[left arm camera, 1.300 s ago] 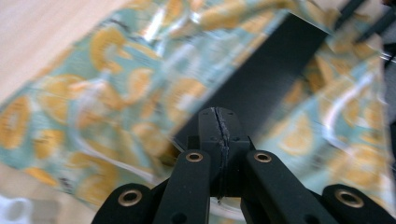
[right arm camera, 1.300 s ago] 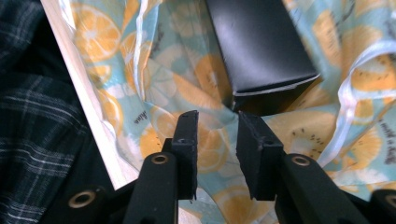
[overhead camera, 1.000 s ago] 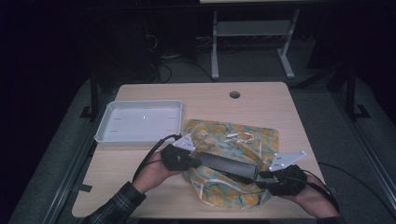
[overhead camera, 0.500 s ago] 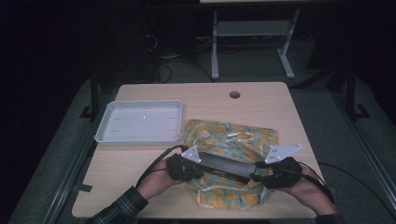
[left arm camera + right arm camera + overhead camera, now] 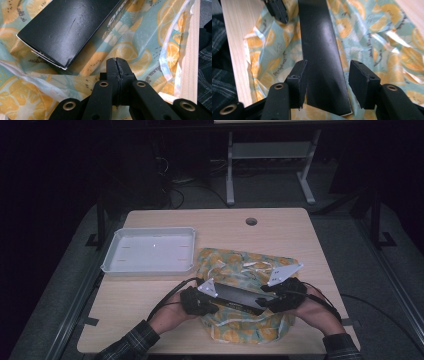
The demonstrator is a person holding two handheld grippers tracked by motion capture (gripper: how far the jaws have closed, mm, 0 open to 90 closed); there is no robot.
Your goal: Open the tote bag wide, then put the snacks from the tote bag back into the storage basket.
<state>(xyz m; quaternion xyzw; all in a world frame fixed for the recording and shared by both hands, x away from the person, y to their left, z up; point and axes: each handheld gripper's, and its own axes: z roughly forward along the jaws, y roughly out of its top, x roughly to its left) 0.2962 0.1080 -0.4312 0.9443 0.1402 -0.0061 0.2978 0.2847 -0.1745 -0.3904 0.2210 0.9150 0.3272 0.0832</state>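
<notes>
- The long black box lies across the orange-print bag at the near side of the bench; I judge the step in hand to be setting the box down on the bag and letting go.
- The right gripper sits at the box's right end. Its jaws have just been opening and now stand spread, one on each side of the box with a gap showing at the far jaw, so they no longer pinch it.
- To finish well, the right hand should draw straight back along the box's length, so neither jaw catches an edge and skews it.
- The left gripper rests just off the box's left end, over the bag. Its jaws are pressed together with nothing visible between them, and the box's corner lies just beyond their tips.
- The white tray stands beyond the box's left end, well apart.
</notes>
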